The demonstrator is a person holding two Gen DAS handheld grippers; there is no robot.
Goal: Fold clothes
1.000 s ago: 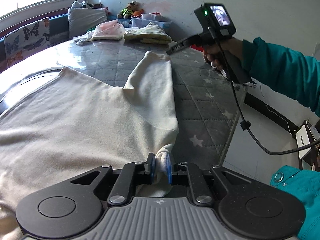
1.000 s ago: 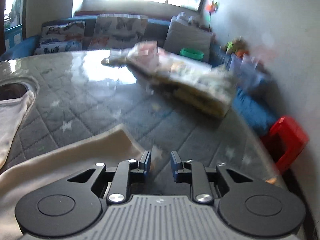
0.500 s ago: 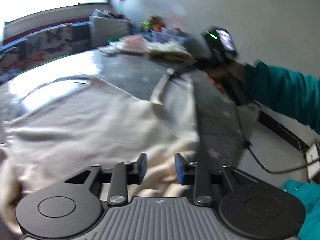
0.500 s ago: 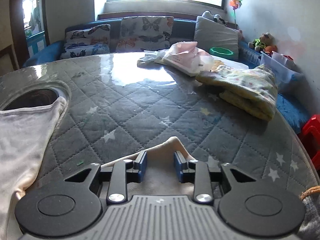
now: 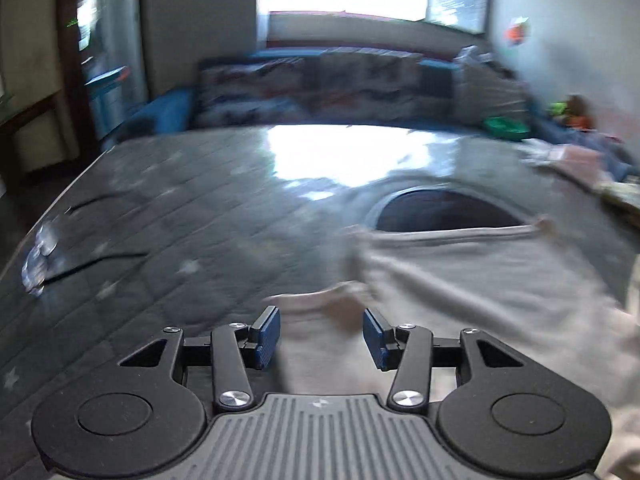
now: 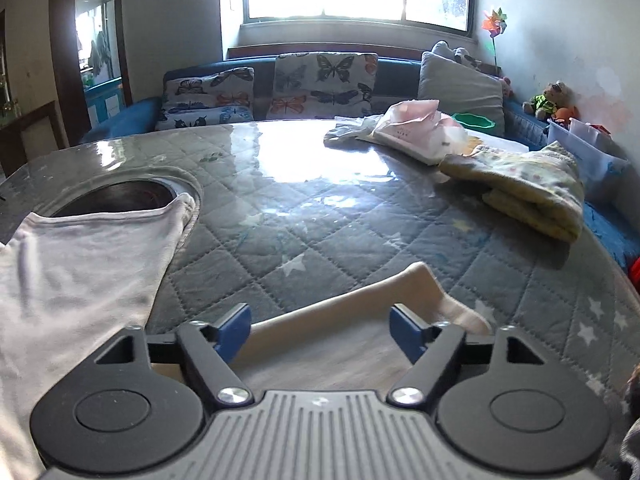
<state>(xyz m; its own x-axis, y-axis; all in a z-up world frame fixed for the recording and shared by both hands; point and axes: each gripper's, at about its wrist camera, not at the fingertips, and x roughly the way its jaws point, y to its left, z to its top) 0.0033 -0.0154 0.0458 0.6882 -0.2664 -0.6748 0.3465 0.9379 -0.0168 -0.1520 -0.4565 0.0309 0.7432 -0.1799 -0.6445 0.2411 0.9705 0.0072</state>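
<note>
Left tool [image 5: 321, 335] spread wide over the cream garment [image 5: 460, 280], gripping nothing; right tool [image 6: 320, 330] gapes above its sleeve [image 6: 384, 296] on the tabletop [image 6: 320, 220]

Open quilted tabletop [image 6: 320, 224] (folded blanket [image 6: 532, 188] right)

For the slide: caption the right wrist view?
Open right gripper above cream garment on quilted table.

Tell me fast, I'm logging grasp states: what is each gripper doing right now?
Left gripper: open, holding nothing, cream garment under it.
Right gripper: open wide, holding nothing, over the sleeve.
</note>
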